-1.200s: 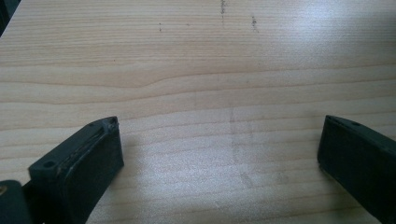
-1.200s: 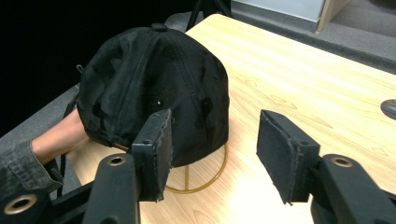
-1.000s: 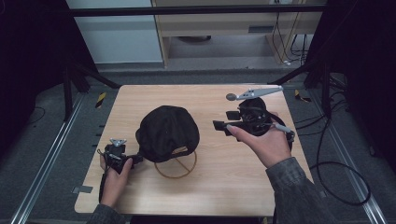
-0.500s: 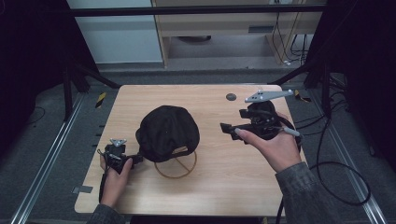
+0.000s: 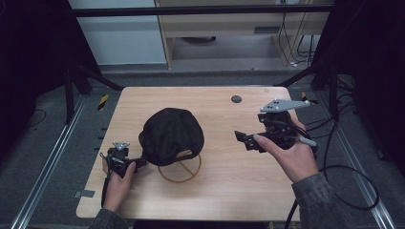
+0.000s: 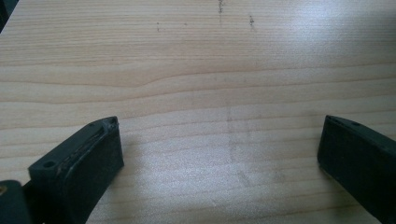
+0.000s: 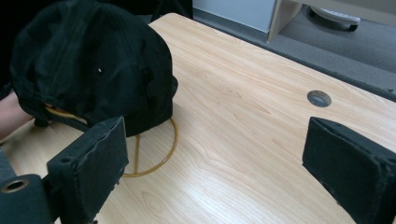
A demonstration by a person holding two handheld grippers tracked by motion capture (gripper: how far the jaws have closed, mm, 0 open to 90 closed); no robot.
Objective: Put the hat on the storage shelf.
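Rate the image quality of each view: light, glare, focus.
High view: dim, with dark surroundings; the table is evenly lit and the black cap shows little detail. Left gripper view: bright glare on the wood at upper right, grain sharp, the near jaws slightly soft. Right gripper view: soft sheen on the tabletop, cap fabric readable, the near jaws blurred.

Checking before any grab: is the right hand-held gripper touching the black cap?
Apart. The high view shows bare table between the right hand-held gripper and the black cap; its jaws stand wide open.
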